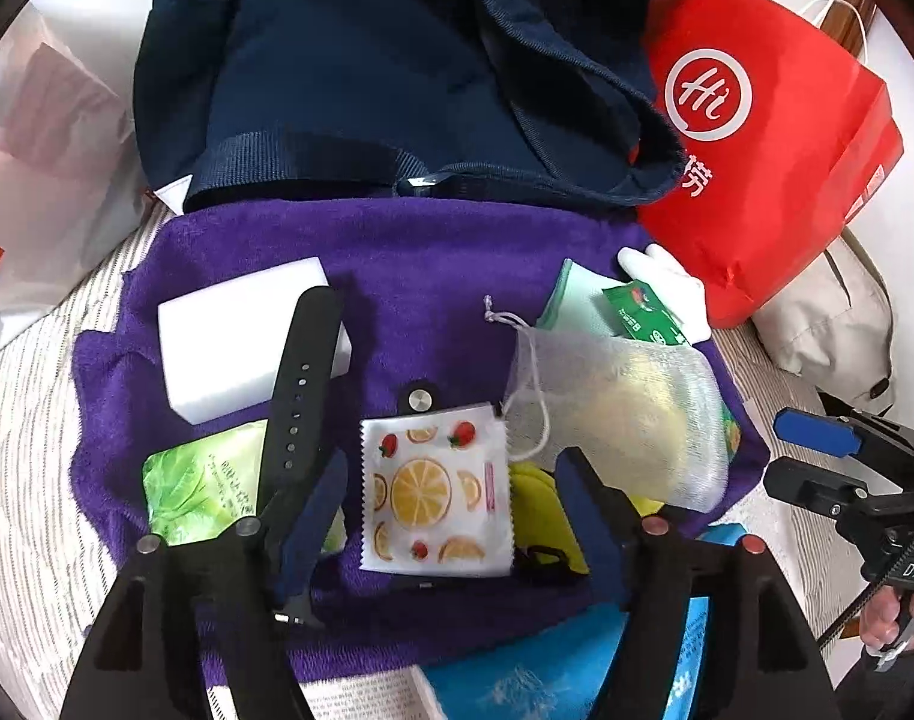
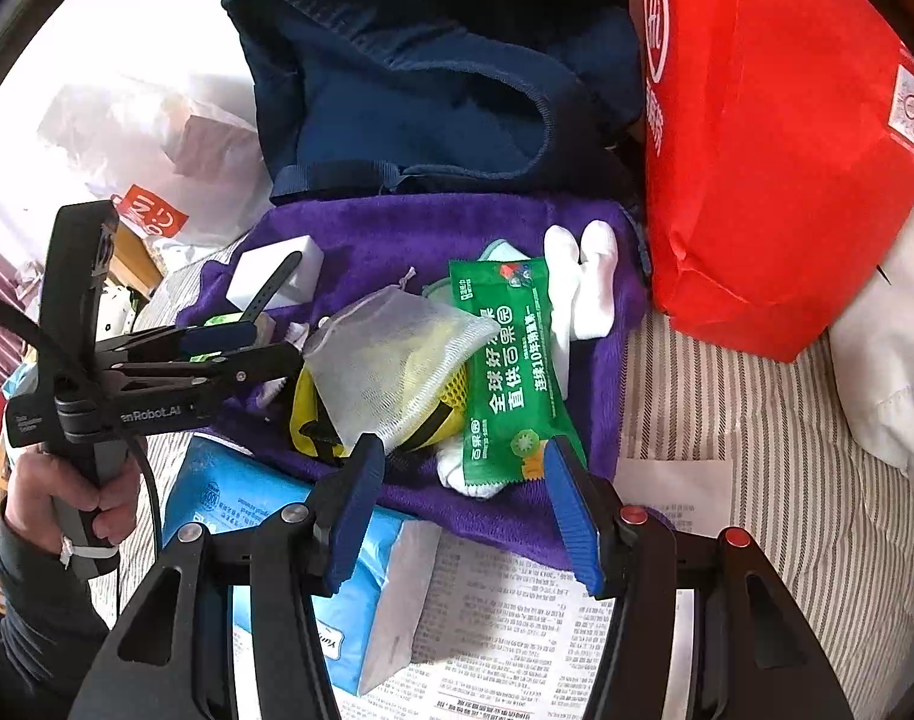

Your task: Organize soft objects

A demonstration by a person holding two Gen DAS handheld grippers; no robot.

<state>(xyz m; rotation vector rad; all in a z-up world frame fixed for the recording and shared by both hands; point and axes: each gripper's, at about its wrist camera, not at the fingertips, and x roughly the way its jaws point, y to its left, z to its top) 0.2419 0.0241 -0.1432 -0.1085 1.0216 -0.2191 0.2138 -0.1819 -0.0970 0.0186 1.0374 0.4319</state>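
Left gripper [image 1: 457,480], jaws apart, hovers over my fruit-print packet [image 1: 435,495] near the purple towel's [image 1: 396,252] front edge; I should straddle it squarely.

A red bag [image 1: 769,138] carries a white circled "Hi" logo. Just in front of it, a green packet [image 2: 511,360] reads "全球好" and "连续10年". Left of the packet, the left gripper [image 2: 264,342] body shows "nRobot.AI". In the left wrist view, the right gripper [image 1: 817,456] shows "DAS".
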